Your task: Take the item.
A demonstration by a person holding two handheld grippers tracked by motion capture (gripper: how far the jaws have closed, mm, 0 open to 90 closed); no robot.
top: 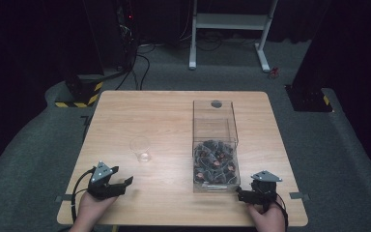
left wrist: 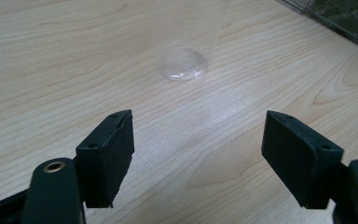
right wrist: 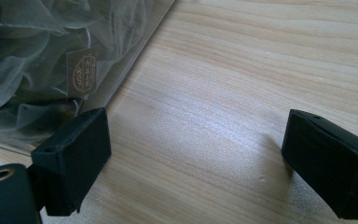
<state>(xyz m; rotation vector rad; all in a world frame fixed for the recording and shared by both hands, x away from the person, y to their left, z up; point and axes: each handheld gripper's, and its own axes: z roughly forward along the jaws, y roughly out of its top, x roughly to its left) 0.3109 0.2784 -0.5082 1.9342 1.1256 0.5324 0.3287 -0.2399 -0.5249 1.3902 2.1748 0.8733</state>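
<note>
A clear plastic cup stands upright and empty on the wooden table, left of centre. My left gripper rests near the front left edge, open, with the cup some way ahead of its jaws. A tall clear box stands right of centre, its lower part holding several dark mesh sachets. My right gripper sits at the box's near right corner, open. In the right gripper view the box wall and sachets lie just beyond the left jaw of the gripper.
The box's corner appears at the upper right of the left gripper view. Bare wood lies between cup and box. Beyond the table are a white desk frame, cables and dark stands on grey carpet.
</note>
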